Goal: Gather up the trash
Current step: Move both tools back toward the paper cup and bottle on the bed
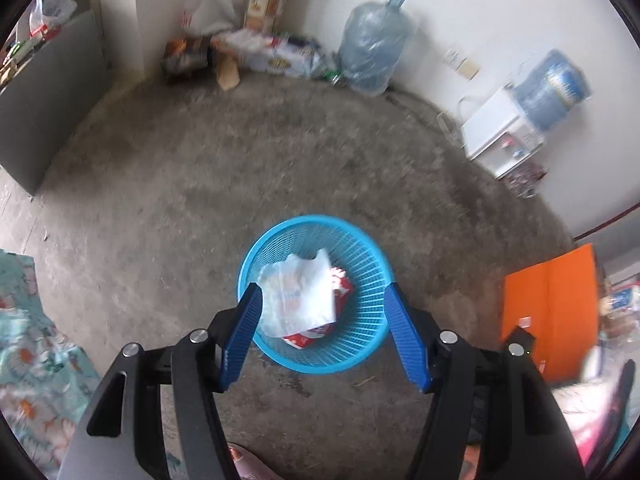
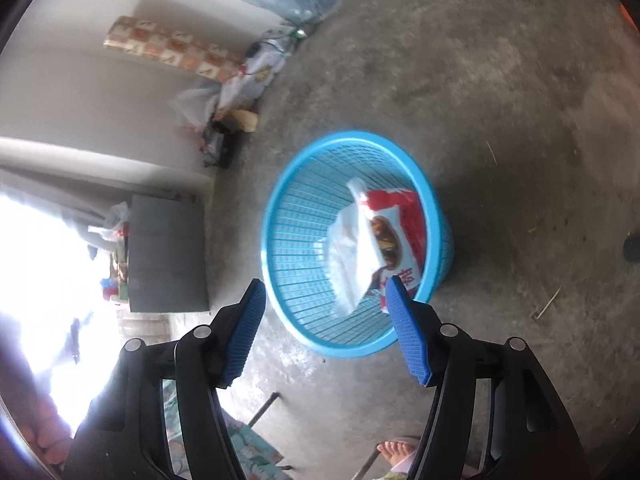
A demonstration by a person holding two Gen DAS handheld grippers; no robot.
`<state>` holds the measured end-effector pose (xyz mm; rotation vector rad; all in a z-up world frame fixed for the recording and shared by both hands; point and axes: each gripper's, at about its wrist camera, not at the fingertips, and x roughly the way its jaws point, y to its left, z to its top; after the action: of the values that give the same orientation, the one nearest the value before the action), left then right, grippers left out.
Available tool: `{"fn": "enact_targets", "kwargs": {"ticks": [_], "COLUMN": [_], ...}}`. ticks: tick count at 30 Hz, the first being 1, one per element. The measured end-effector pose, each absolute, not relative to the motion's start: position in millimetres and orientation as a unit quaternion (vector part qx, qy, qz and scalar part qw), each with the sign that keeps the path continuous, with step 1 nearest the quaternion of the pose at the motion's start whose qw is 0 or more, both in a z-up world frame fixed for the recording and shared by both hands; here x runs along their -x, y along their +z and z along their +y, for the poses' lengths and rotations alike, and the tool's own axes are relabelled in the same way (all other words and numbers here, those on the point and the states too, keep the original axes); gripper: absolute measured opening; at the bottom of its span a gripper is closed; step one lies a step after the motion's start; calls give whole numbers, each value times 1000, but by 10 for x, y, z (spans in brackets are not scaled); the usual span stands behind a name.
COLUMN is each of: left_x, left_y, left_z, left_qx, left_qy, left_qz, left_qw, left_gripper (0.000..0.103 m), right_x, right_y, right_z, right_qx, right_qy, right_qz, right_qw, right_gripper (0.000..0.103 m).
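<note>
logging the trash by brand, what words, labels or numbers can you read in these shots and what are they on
None can be read for certain.
Red and white snack packet in the blue plastic mesh basket: white characters near its lower end, too blurred.
White plastic bag: faint blue print, unreadable.
Water jug label: blurred.
Wall sticker: too small.

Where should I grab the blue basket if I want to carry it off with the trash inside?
Grip the blue basket by its thick top rim, coming down from above on the near edge. The mesh wall flares outward and is flimsy, while the rim is a solid band. The white bag and red wrapper leave that edge free.
</note>
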<state>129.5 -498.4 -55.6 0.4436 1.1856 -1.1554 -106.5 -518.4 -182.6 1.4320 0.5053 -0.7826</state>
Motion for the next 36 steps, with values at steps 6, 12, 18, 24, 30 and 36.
{"fn": "enact_targets", "kwargs": {"ticks": [6, 12, 18, 24, 30, 36], "left_x": [-1129, -1119, -1286, -1385, -1353, -1242], "left_y": [379, 1019, 1260, 1236, 936, 591], "left_z": [-4271, -2992, -1492, -64, 992, 1632], "left_qx": [-197, -186, -110, -16, 22, 77], "left_qy": [-529, -516, -441, -332, -205, -149], "left_qz": [482, 450, 435, 419, 417, 430], "left_qw": [670, 705, 777, 845, 885, 887], "left_gripper": [71, 81, 85, 90, 93, 93], "right_x": [830, 457, -21, -334, -697, -973], "right_y": [-1299, -725, -175, 137, 267, 344], "right_z": [-4921, -4454, -3926, -3355, -2674, -1903], "right_qx": [-586, -544, -477, -428, -379, -331], "right_qy": [-311, -216, -114, -18, 64, 135], "right_qz": [244, 272, 316, 351, 400, 441], "right_qw": [708, 764, 812, 833, 832, 823], "right_gripper": [69, 73, 76, 78, 78, 78]}}
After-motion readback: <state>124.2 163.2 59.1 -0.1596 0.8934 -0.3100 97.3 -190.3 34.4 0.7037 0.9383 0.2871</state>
